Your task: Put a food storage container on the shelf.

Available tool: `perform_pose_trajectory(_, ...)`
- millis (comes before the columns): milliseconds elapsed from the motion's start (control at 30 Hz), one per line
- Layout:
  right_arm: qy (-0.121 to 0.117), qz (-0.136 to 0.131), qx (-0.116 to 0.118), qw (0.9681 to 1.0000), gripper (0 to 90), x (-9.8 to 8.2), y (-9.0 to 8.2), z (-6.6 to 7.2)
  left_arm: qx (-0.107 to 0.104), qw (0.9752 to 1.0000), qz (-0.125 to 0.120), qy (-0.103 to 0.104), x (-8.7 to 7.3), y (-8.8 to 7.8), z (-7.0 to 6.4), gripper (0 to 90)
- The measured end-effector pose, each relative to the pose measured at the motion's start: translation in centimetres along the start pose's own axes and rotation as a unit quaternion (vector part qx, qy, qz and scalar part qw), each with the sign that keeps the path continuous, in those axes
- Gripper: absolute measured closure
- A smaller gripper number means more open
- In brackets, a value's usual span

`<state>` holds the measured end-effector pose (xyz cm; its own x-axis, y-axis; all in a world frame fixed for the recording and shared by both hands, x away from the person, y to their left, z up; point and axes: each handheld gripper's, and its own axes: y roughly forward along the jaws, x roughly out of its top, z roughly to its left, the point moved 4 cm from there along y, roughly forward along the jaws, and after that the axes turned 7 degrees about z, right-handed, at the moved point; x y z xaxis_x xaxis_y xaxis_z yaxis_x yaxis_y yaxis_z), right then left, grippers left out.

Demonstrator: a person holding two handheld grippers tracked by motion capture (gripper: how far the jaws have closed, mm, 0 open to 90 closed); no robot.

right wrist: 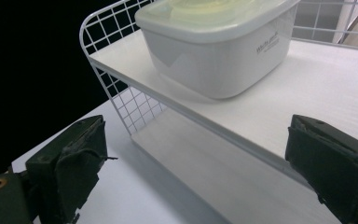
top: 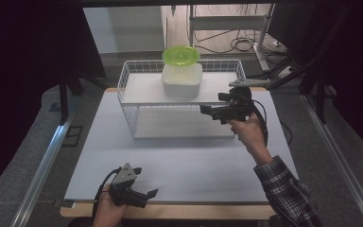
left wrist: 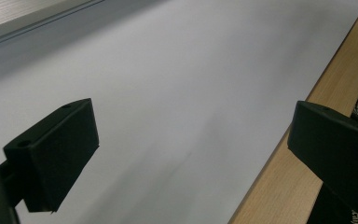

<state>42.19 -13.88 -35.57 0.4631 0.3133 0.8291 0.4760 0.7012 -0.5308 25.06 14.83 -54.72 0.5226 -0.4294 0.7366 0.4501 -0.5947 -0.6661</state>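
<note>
White plastic is what we are after: the lidded container [top: 181, 80] sits on the upper shelf of the wire rack [top: 131, 75], toward the back, with a green bowl [top: 181, 55] resting on top of its lid. Nothing is in our grip yet, so we judge the job to be at its very start; the whole of the grasp and whatever follows it is left to do.

Our right gripper [top: 210, 109] hangs at the front right of the rack, level with the upper shelf, pointing left across its open front. Its jaws stand wide apart with nothing between them. In the right gripper view [right wrist: 193, 163] the container [right wrist: 216, 44] lies ahead and above the jaws, well apart from both pads, with the edge of the shelf [right wrist: 279, 88] between us and it. The container is upright, its pale lid seated all round as far as we can see. We cannot tell from that view how the bowl sits, since it is cut off at the top.

Our left gripper [top: 144, 182] rests low at the near edge of the table [top: 184, 161], far from the rack, also spread open and empty. The left gripper view [left wrist: 191, 154] looks along the bare white tabletop [left wrist: 168, 70] and its wooden edge.
</note>
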Motion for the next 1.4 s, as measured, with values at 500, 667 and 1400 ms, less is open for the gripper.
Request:
perform_pose_trajectory(500, -0.027, 0.009, -0.003, 0.9996, 3.3, -2.8, 0.6, 1.1, 0.001, 1.0000, 0.001, 0.000, 0.0, 0.0, 0.0, 1.8)
perform_pose_trajectory(667, -0.033, 0.016, -0.003, 0.9993, 2.2, -4.1, 1.0, 1.4, 0.002, 1.0000, 0.003, 0.001, 0.0, 0.0, 0.0, 1.8)
perform_pose_trajectory(1400, -0.034, 0.028, -0.017, 0.9989, 0.1, -9.4, 0.4, 1.1, 0.001, 0.9999, 0.011, 0.004, -0.1, 0.2, -0.1, 2.0)
